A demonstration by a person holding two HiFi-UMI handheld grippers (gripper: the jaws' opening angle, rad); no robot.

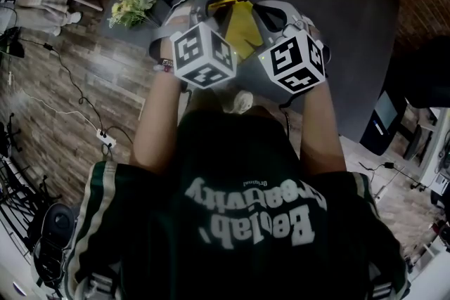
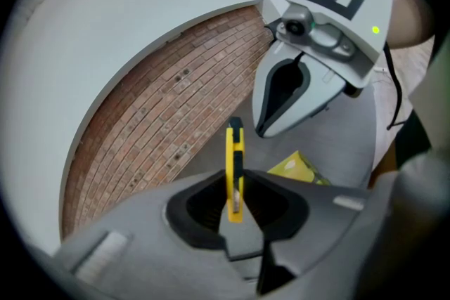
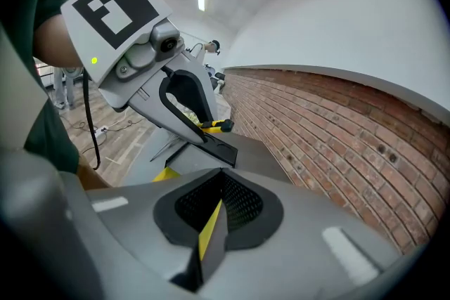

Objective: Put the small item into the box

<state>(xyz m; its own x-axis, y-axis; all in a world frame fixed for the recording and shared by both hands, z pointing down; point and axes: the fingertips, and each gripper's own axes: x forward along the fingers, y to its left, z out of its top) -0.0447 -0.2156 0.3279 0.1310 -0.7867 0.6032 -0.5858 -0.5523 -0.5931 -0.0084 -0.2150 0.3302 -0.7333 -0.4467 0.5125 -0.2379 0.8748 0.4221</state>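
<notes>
Your left gripper (image 2: 235, 207) is closed on the small item (image 2: 234, 172). Its two pads pinch the lower end, and the rest of the item stands up straight out of the jaws. The item is thin and flat like a strip, bright yellow with a black part along the upper edge, and it looks like hard plastic. It is in the air over the dark grey counter (image 1: 330, 3), not in the box.

The box (image 1: 242, 31) lies between your two grippers, on the counter just in front of you. It is yellow with a smooth, slightly shiny surface, and from the left gripper view one corner of it shows below and to the right of the item.

Your right gripper (image 3: 211, 221) is also closed, on a thin stiff flap (image 3: 206, 235). The flap is yellow on one face and dark on the other (it looks like a flap of the box, but I cannot see where it joins). The pads around it have a fine ribbed texture.

The counter is matt and plain. Behind it there is a red brick wall (image 2: 162, 123) with rough joints, and a small bunch of flowers (image 1: 133, 5) lies near the counter's left corner.
</notes>
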